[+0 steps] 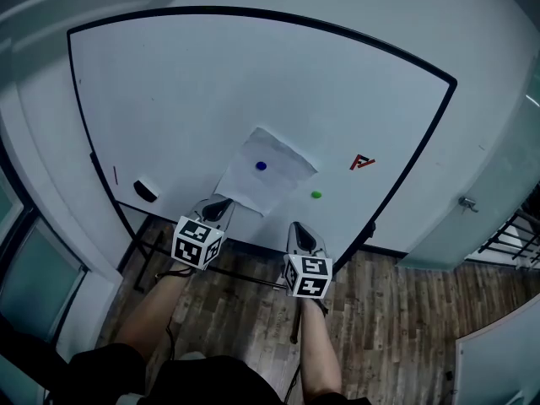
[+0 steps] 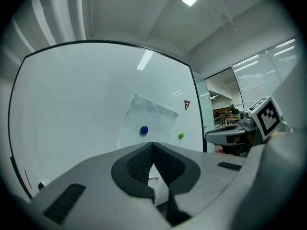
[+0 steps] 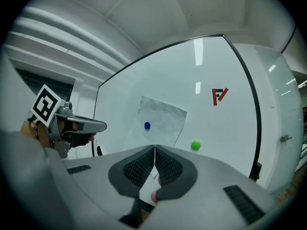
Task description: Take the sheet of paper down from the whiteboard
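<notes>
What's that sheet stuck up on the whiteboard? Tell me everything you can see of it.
The sheet of paper is plain white and faintly wrinkled, with no writing visible. It lies flat against the whiteboard, tilted so that one corner points up, and a single blue magnet near its middle holds it. The shut left gripper is close to its lower left edge; whether they touch cannot be told.

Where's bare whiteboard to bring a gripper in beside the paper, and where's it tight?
Bare: whiteboard above the white sheet of paper, and the wide stretch between it and the black eraser at lower left. Tight: right of the sheet, by the green round magnet and red logo mark; the blue round magnet sits on the sheet itself.
</notes>
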Demonstrator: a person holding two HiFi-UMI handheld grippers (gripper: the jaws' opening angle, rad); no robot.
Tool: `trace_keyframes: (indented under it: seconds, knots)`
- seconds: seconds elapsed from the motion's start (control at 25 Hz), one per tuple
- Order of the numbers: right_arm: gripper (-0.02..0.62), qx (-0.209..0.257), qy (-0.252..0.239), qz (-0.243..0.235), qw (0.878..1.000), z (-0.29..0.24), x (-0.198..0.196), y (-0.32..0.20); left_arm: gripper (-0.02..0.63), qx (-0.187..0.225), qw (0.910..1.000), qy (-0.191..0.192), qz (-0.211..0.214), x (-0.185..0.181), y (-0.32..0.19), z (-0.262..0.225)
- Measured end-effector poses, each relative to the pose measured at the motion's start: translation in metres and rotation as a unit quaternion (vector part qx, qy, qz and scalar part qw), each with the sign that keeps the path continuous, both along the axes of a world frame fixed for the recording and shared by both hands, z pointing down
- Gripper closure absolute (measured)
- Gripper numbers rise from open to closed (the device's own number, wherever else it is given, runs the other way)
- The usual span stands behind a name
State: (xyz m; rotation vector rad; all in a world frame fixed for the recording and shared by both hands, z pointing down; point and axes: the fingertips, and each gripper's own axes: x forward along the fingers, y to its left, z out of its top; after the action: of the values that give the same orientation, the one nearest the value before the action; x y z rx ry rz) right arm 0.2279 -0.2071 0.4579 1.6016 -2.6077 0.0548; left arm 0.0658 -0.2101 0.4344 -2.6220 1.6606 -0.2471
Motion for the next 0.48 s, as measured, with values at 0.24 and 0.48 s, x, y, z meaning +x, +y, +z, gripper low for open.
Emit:
trace_keyframes:
  seconds: [0.24, 0.48]
  knots:
    - [0.571, -0.005, 0.0, 0.007, 1.0, 0.007, -0.006, -0.022, 0.584, -0.001, 0.9999, 0.01, 0.004, -0.011, -0.022, 0.007]
    - [0.571, 0.001, -0.004, 0.02, 1.0, 0.003, -0.035, -0.049, 0.584, -0.007, 0.9997, 0.021, 0.014, -0.039, -0.052, 0.013]
